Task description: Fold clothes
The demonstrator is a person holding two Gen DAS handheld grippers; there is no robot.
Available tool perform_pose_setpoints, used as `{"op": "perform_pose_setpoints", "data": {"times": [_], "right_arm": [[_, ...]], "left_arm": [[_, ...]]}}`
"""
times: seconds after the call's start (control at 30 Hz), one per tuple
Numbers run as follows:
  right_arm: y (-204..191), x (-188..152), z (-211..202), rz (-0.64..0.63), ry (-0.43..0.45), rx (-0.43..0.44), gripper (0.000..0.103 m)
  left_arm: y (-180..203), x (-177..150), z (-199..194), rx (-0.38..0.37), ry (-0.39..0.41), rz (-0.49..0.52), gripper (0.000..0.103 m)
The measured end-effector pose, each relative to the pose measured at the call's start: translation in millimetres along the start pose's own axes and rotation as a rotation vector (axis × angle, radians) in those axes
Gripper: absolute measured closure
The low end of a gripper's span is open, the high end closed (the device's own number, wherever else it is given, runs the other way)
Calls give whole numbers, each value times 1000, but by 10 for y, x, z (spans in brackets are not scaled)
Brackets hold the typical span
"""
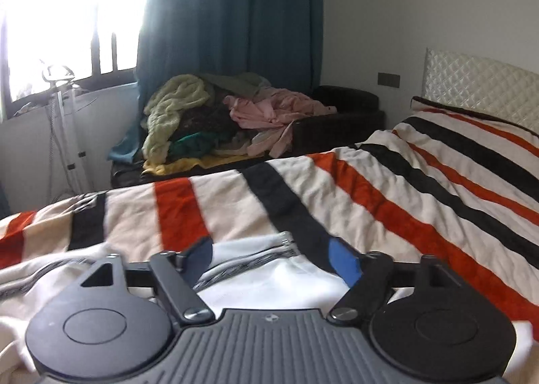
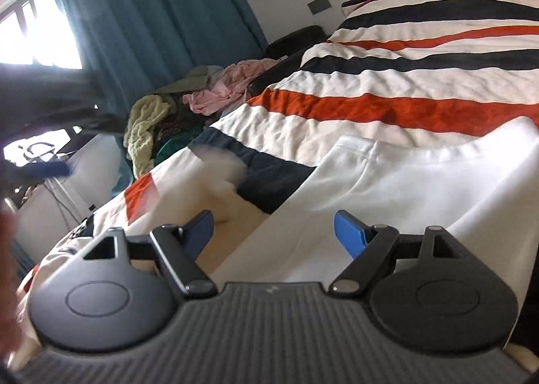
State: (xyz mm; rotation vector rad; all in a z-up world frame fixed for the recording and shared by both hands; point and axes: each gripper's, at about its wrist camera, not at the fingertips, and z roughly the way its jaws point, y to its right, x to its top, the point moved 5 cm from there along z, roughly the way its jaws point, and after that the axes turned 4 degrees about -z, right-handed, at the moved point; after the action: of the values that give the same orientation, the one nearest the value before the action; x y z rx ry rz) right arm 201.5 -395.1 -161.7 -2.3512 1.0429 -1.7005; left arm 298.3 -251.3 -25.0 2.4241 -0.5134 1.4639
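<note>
I see a bed covered by a striped blanket (image 1: 387, 188) in cream, orange-red and black bands. At its far end stands a quilted white headboard (image 1: 478, 80). Beyond the bed, a dark sofa (image 1: 340, 114) carries a heap of laundry (image 1: 215, 114), with a pale green throw beside pink cloth. A teal curtain (image 1: 232, 9) hangs behind it, next to a bright barred window (image 1: 64, 13). A grey wall plate (image 1: 389, 79) sits on the white wall.

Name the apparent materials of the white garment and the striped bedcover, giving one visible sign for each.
White garment: probably smooth cotton-like knit, matte; stitched hem and soft folds show. Striped bedcover: seemingly a soft, fleecy fabric; its surface looks slightly napped and rumpled, without shine.
</note>
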Motion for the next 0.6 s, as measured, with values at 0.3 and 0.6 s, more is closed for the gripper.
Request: {"op": "perform_pose_setpoints", "data": {"times": [0.3,0.6], "right_arm": [[-92,-41,31,58,-94,117,22],[-218,-80,89,143,-226,283,22]], "left_arm": [[-1242,-690,-1381,205,-37,-121,18],[-1620,-1036,-2056,249,14,-214,15]]}}
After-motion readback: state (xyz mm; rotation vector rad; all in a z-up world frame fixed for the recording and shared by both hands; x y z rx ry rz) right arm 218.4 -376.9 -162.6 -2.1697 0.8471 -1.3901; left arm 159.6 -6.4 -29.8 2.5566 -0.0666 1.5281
